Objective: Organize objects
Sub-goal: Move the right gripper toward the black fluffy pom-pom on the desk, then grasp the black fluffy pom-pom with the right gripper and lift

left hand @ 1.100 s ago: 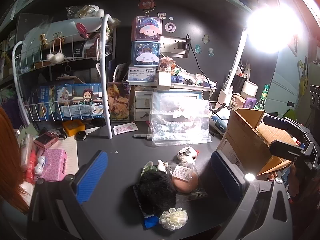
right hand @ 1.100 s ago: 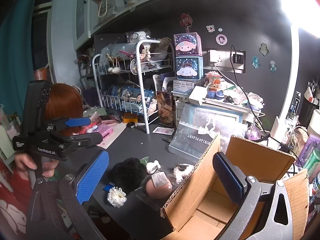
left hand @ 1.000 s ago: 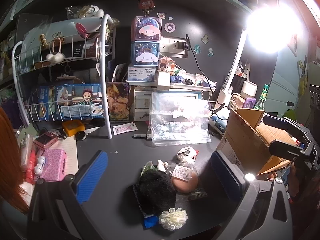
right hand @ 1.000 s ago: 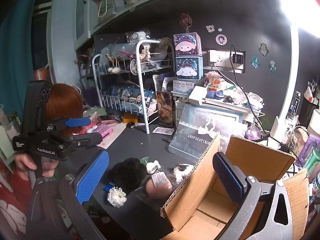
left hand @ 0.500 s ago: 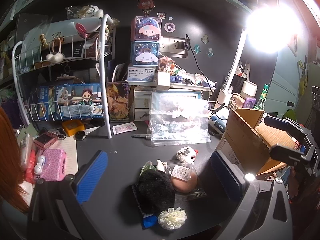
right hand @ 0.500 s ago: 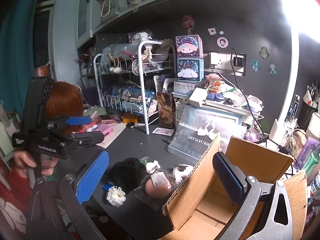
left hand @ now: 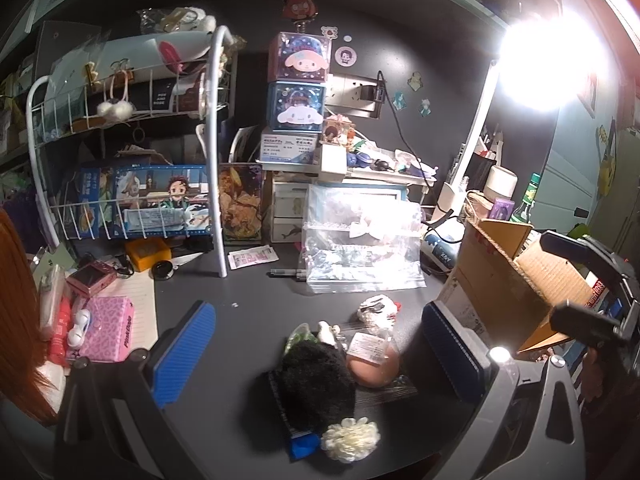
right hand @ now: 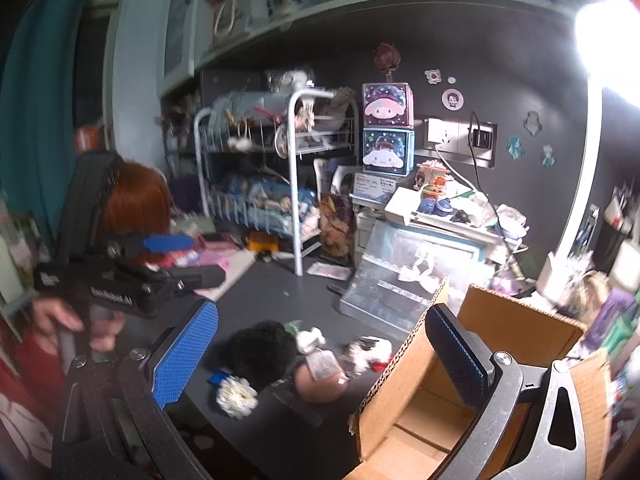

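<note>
Left fingers [left hand: 316,354] were spread wide, nothing held, hovering above the pile at the near bench [left hand: 248,292] edge. Right fingers [right hand: 320,354] were likewise released and empty, framing pile and box [right hand: 516,332]. The pile was seen between the left fingers: black fluff [left hand: 316,380], tagged ball [left hand: 374,364] touching it, white flower [left hand: 352,440] just in front, small white toy [left hand: 378,310] behind. The box stood open just right of the pile. Judged step: first pick not yet started. The flower or ball should be taken singly, fingers lowered straight around it, fluff kept clear, then carried over the box flap. The right view was blurred.
</note>
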